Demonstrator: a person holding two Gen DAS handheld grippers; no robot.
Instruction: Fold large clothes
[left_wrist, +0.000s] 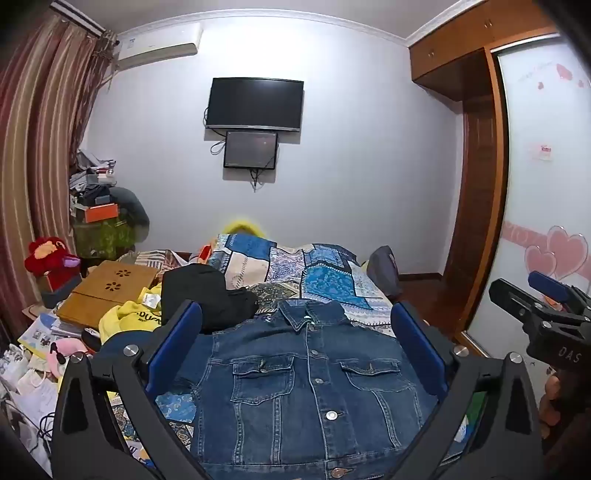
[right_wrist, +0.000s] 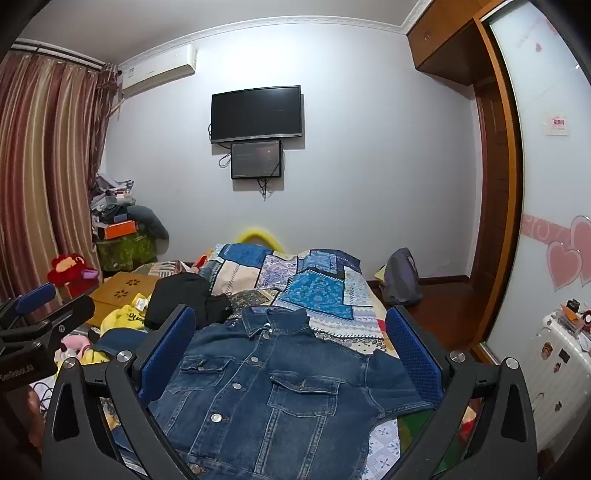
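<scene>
A blue denim jacket (left_wrist: 306, 384) lies front up and buttoned on the patchwork bedspread (left_wrist: 325, 273), collar toward the far wall; it also shows in the right wrist view (right_wrist: 273, 384). My left gripper (left_wrist: 295, 332) is open and empty, held above the jacket's chest. My right gripper (right_wrist: 291, 332) is open and empty, held above the jacket, its right sleeve area below the right finger. The right gripper shows at the right edge of the left wrist view (left_wrist: 546, 310). The left gripper shows at the left edge of the right wrist view (right_wrist: 40, 321).
A black garment (left_wrist: 199, 295) and a yellow garment (left_wrist: 129, 317) lie left of the jacket. A wooden lap desk (left_wrist: 107, 291), toys and papers crowd the left side. A wardrobe (left_wrist: 535, 184) stands right; a white suitcase (right_wrist: 561, 354) by it.
</scene>
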